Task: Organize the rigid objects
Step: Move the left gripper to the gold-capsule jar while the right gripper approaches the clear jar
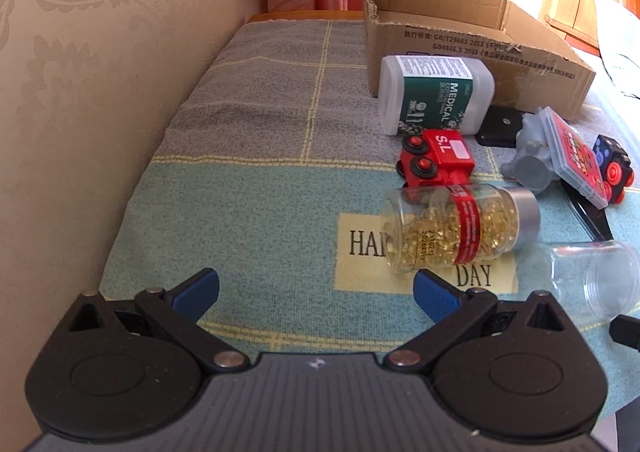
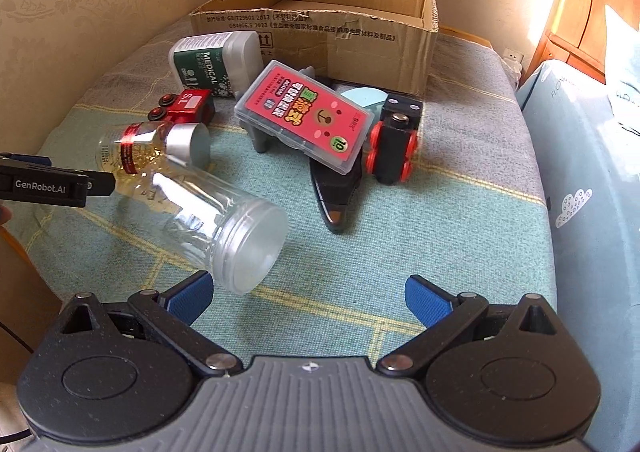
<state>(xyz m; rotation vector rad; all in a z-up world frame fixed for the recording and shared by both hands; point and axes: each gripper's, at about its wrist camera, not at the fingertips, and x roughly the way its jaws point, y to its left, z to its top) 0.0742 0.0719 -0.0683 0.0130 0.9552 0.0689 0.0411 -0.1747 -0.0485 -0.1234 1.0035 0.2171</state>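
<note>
Objects lie scattered on a cloth-covered table in front of an open cardboard box (image 1: 472, 48) (image 2: 320, 28). A capsule bottle (image 1: 456, 230) (image 2: 156, 150) lies on its side, with a red toy train car (image 1: 436, 158) (image 2: 184, 106) and a white medical swab box (image 1: 434, 94) (image 2: 216, 62) behind it. An empty clear jar (image 2: 224, 224) (image 1: 596, 280) lies on its side. A pink card case (image 2: 304, 116) (image 1: 572, 156) leans on a grey toy (image 1: 532, 156). A black toy car (image 2: 394, 140) (image 1: 614, 168) is there too. My left gripper (image 1: 316, 294) and right gripper (image 2: 306, 298) are open and empty.
The patterned wall runs along the left. A dark flat tool (image 2: 336, 192) lies under the card case. A blue pillow (image 2: 596, 172) borders the table on the right. The left gripper's side shows at the left of the right wrist view (image 2: 52, 184).
</note>
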